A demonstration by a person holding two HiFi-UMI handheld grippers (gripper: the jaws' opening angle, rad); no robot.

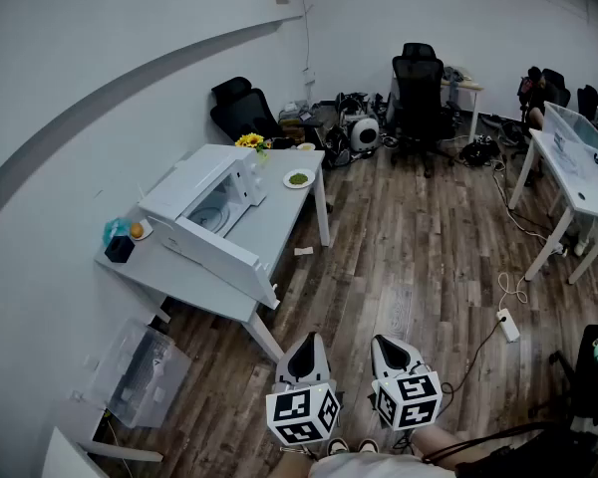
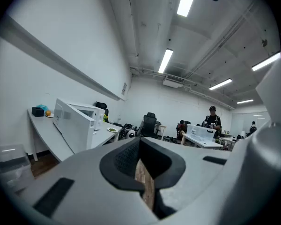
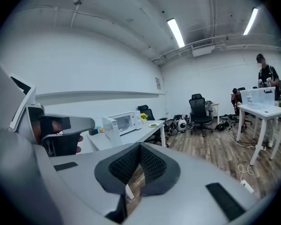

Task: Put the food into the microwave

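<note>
A white microwave (image 1: 211, 195) stands on a white table (image 1: 279, 222) by the left wall, its door (image 1: 234, 255) swung open toward the room. Past it, near the table's far end, lies a white plate of green food (image 1: 298, 178). Both grippers hang low at the frame's bottom, well away from the table, over the wooden floor. My left gripper (image 1: 306, 341) and right gripper (image 1: 383, 342) are shut with nothing between the jaws. The left gripper view shows the microwave (image 2: 77, 121) and plate (image 2: 112, 130) far off at left; the right gripper view has the microwave (image 3: 124, 122) and plate (image 3: 153, 124) too.
Yellow flowers (image 1: 250, 140) stand at the table's far end; an orange (image 1: 137, 230) and a black box (image 1: 120, 250) sit at its near-left end. A clear bin (image 1: 145, 366) is under the table. Office chairs (image 1: 417, 88), another white table (image 1: 578, 172) and a power strip (image 1: 507, 325) stand further off.
</note>
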